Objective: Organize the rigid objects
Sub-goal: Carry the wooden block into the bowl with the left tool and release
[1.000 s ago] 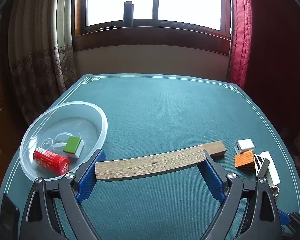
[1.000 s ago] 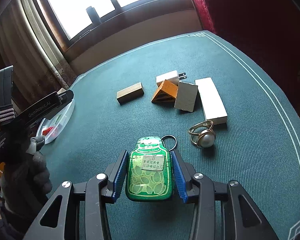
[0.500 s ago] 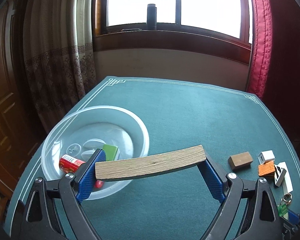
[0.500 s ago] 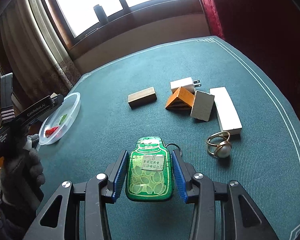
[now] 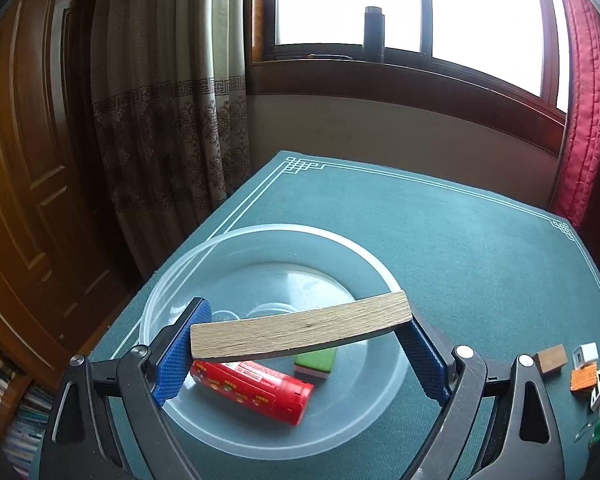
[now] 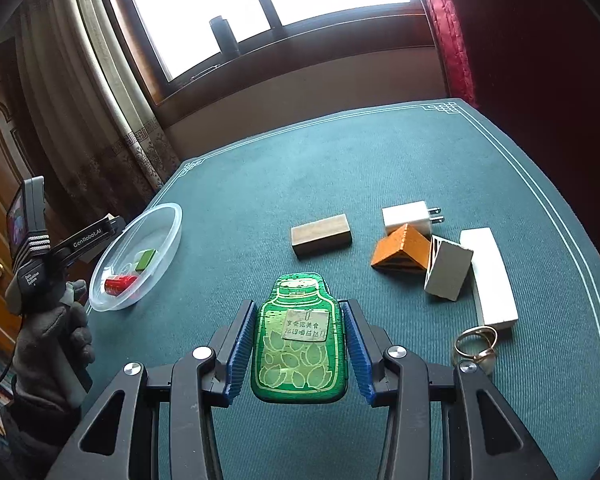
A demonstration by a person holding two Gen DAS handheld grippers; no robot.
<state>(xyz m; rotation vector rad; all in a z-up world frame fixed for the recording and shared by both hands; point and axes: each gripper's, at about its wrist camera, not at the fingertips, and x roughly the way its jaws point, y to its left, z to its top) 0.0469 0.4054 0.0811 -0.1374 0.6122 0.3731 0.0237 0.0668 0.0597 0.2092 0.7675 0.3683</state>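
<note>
My left gripper (image 5: pixel 300 330) is shut on a long pale wooden slat (image 5: pixel 300 330), held level above the clear plastic bowl (image 5: pixel 180 280). Inside the bowl lie a red cylinder (image 5: pixel 256 386) and a green block (image 5: pixel 316 362). My right gripper (image 6: pixel 298 344) is shut on a green bottle-shaped tag (image 6: pixel 298 344) above the green table. In the right wrist view the bowl (image 6: pixel 168 240) sits at the table's left, with the left gripper's body and a gloved hand (image 6: pixel 56 332) beside it.
On the table's right lie a brown wooden block (image 6: pixel 321 235), a white plug adapter (image 6: pixel 406 216), an orange wedge (image 6: pixel 402 249), a grey-faced wedge (image 6: pixel 448 274), a white bar (image 6: pixel 490 276) and a pearl ring (image 6: pixel 476 346). The table's left edge runs close to the bowl.
The left gripper has carried the slat leftward from beside the bowl to above it. The right gripper has risen with the green tag.
</note>
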